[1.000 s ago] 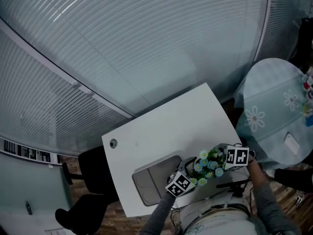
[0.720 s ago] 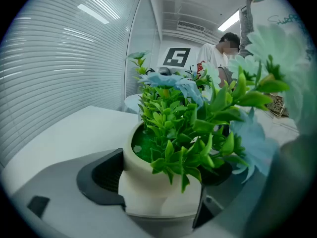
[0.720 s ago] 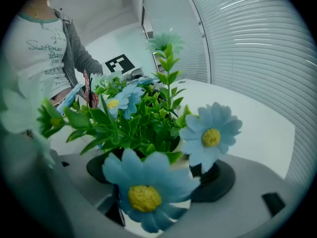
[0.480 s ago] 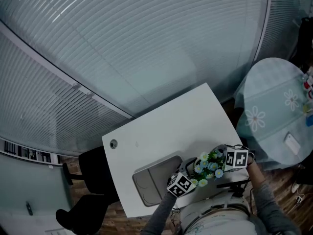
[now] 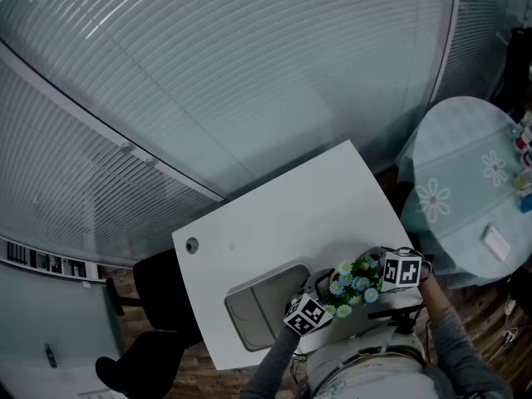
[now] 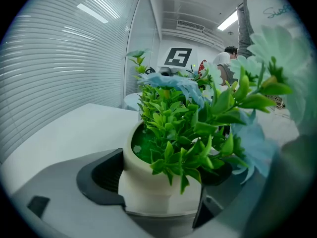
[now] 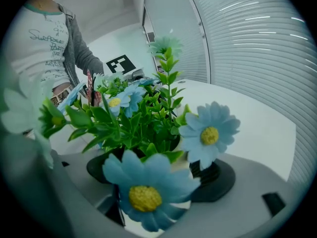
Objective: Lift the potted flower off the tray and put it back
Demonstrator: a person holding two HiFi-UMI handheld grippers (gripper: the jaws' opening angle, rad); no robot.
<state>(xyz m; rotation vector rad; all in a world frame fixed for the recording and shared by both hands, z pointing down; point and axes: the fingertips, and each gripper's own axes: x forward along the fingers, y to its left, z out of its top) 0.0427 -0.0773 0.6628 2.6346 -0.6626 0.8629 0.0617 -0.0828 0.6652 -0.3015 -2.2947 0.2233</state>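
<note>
Pot (image 6: 148, 192), smooth and cream, between ribbed pads (image 6: 101, 175)

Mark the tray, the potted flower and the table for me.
tray (image 5: 253, 310): head view, bare grey floor.
potted flower (image 6: 148, 190): left gripper view, white pot wall.
table (image 5: 299, 214): head view, bare white top.

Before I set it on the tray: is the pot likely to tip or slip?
Probably top-heavy: flowers spread wider than the pot. Its smooth white side may slip, though the left claw and right claw grip it. Leaves look floppy plastic.
</note>
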